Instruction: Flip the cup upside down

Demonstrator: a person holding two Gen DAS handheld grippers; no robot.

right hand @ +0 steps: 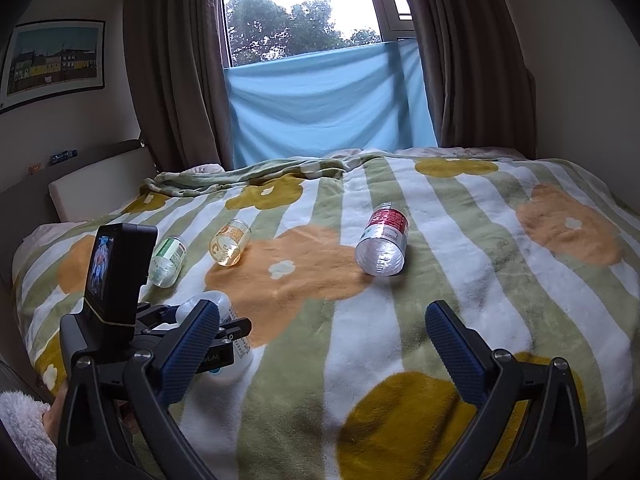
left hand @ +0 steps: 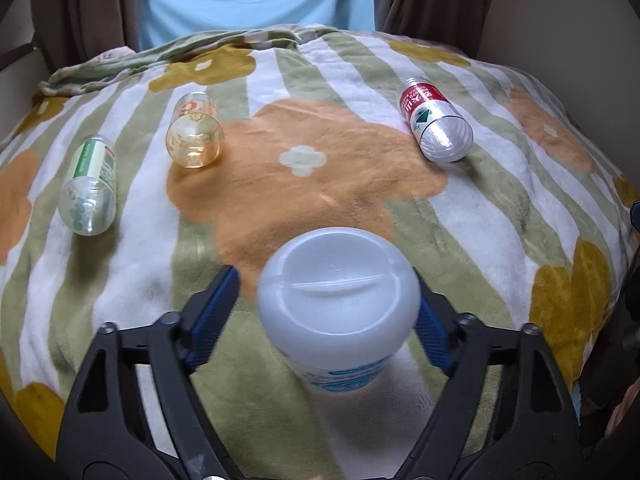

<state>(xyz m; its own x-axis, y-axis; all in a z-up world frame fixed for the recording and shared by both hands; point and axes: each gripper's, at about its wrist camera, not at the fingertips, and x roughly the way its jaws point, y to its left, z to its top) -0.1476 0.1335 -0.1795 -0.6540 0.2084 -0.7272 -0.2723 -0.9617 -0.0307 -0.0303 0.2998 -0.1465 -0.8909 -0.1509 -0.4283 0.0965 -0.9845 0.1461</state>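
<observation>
A white plastic cup (left hand: pixel 338 304) stands upside down on the flowered blanket (left hand: pixel 320 152), its base facing up and a blue printed band near its rim. My left gripper (left hand: pixel 324 280) is open around it. The right finger (left hand: pixel 434 336) sits at the cup's side, and the left finger (left hand: pixel 214 316) stands a little apart from it. In the right wrist view the same cup (right hand: pixel 218 302) is mostly hidden behind my own finger. My right gripper (right hand: pixel 323 308) hovers open over the blanket (right hand: pixel 440 240) with nothing between its fingers.
Three clear cups lie on their sides further back: a green-labelled one (left hand: pixel 90 188), an orange one (left hand: pixel 194 132) and a red-labelled one (left hand: pixel 434 120). Brown curtains (right hand: pixel 172 80) and a blue cloth (right hand: pixel 328 108) hang behind the bed. A fluffy sleeve (right hand: pixel 24 428) shows at the lower left.
</observation>
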